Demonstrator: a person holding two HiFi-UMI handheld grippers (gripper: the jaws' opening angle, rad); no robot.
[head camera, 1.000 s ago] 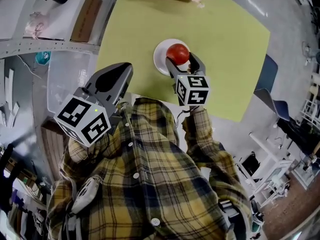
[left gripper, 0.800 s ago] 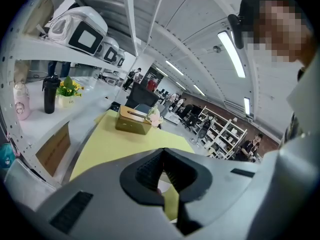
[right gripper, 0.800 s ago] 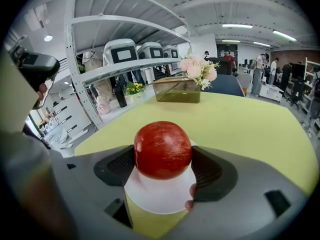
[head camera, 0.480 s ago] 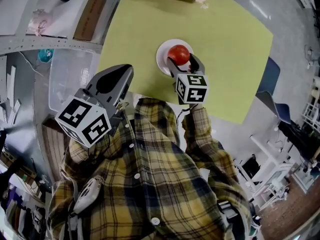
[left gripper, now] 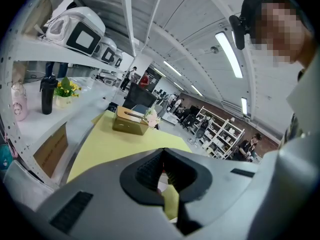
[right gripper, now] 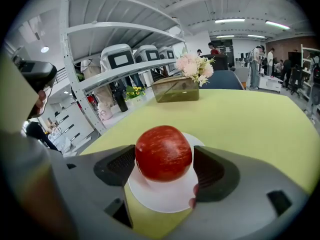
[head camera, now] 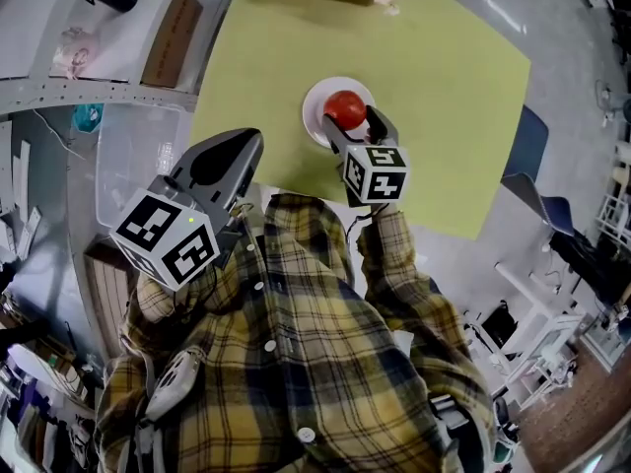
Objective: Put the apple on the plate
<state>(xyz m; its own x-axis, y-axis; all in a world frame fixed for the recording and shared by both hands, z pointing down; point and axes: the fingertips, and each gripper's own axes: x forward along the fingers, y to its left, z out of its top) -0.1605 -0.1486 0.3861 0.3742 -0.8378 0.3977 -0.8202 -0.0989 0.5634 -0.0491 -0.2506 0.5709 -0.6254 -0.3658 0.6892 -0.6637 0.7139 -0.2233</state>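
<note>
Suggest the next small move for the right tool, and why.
Probably pull the right tool straight back toward the person, jaws kept apart. The apple sits on the white plate, and the jaws flank it with a thin gap showing on one side, so it looks released. Retreating straight should avoid nudging it off.
</note>
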